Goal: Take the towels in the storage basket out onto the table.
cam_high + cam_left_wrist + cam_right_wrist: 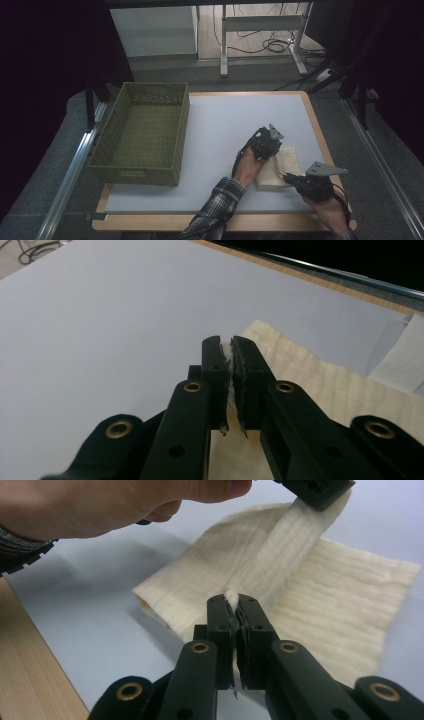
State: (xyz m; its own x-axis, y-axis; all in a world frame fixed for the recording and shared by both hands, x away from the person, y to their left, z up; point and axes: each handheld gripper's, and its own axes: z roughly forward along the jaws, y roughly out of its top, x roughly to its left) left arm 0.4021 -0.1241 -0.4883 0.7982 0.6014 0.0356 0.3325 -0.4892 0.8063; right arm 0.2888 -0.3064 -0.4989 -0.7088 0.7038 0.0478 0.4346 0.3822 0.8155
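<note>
I have both grippers, left gripper (276, 150) and right gripper (289, 176), clamped on the cream ribbed cloth (285, 161) at lower right; the olive woven rectangular basket (120, 150) stands left, well apart.

In the high view, the left hand (248, 165) covers one side of the cream cloth (285, 162). The right gripper (289, 176) covers the corner of the cloth nearest the person. The bit of cloth pinched inside each gripper's jaws is hidden, with just a small tuft poking out. In the left gripper view, the cloth (330, 385) is cut off at the right edge.
</note>
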